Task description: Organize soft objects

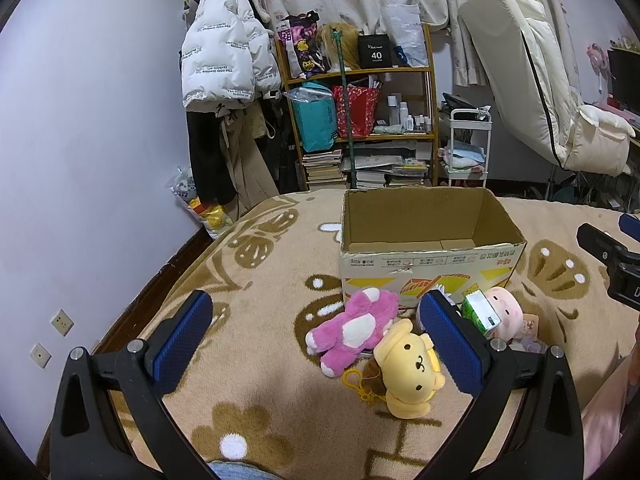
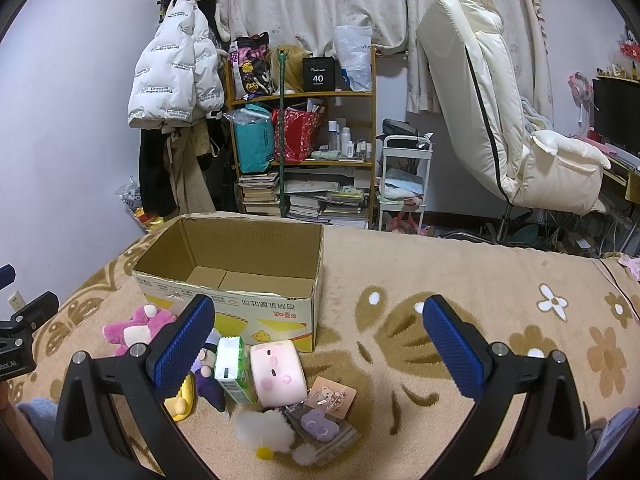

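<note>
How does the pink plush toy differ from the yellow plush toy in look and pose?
The pink plush toy is pink with white patches; the yellow plush toy is plain yellow with a small face. The pink one lies nearer the cardboard box; the yellow one lies nearer the camera. Both rest on the blanket, touching.

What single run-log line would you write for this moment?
left gripper: open, empty | right gripper: open, empty | cardboard box: empty | pink plush, yellow plush: on blanket before box
</note>
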### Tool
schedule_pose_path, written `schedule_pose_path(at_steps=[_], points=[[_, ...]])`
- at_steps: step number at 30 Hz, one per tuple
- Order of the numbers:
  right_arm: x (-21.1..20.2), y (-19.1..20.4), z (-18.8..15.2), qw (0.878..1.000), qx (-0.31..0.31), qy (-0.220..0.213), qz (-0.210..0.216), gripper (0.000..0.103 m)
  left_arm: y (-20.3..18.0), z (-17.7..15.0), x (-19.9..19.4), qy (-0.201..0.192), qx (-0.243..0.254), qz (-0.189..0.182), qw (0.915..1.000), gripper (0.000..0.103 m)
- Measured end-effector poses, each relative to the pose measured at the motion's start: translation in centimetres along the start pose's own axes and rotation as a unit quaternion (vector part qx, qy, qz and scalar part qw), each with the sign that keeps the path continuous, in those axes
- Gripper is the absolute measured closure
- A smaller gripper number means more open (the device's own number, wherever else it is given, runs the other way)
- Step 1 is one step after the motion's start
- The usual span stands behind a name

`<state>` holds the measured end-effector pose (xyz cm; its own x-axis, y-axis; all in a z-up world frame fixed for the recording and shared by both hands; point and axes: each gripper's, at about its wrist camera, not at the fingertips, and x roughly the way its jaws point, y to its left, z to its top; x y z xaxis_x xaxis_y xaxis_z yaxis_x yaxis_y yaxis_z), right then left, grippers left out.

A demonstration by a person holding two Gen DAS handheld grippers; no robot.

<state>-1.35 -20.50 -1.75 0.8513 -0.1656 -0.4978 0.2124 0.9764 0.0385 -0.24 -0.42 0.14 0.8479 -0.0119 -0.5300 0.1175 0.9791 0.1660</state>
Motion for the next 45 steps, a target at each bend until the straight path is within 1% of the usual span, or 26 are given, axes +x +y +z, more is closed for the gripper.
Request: schedule_pose_path(at_steps=[45], points=[[-0.26, 0.34, -0.17, 1.0, -0.004, -0.001, 0.003, 0.0, 0.31, 0.28, -0.01, 0.0, 0.0, 0.002, 1.0, 0.001]])
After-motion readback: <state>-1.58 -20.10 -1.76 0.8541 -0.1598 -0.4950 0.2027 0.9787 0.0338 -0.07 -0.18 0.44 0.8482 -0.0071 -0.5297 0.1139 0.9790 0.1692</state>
